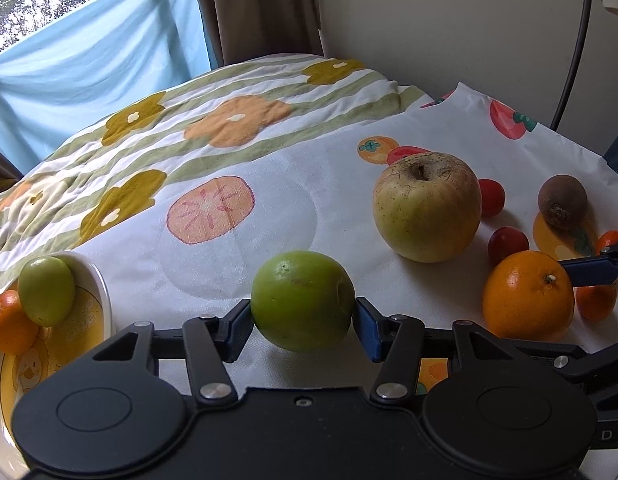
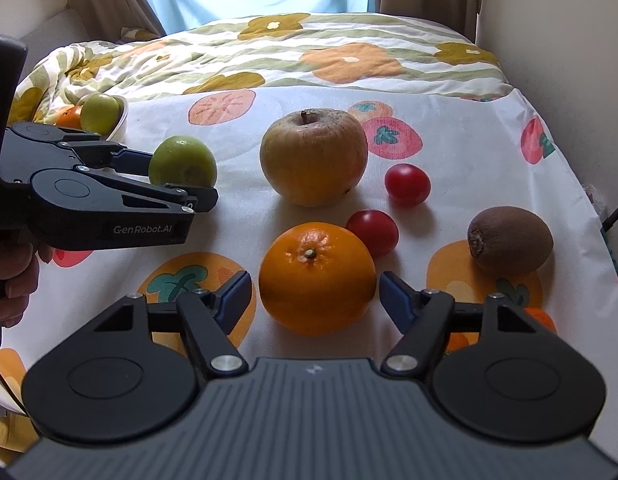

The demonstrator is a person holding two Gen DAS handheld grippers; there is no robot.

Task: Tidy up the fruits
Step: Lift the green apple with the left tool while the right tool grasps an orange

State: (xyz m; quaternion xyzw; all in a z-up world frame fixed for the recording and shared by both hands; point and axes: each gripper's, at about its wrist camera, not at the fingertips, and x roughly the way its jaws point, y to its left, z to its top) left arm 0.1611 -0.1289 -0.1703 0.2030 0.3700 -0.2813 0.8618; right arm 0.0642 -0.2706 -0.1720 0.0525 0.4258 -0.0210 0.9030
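The left gripper (image 1: 303, 318) is clamped on a green jujube (image 1: 302, 299), held above the fruit-print cloth (image 1: 309, 184) beside the yellow bowl (image 1: 97, 300). The right gripper's (image 2: 315, 294) jaws stand apart around the orange (image 2: 316, 277) — near it, not gripping.

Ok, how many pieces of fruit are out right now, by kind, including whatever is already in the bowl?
Round green fruits: 2
Oranges: 3, the third small and partly hidden
Yellow-green apple: 1
Small red tomatoes: 2
Brown fuzzy kiwi: 1
Total: 9
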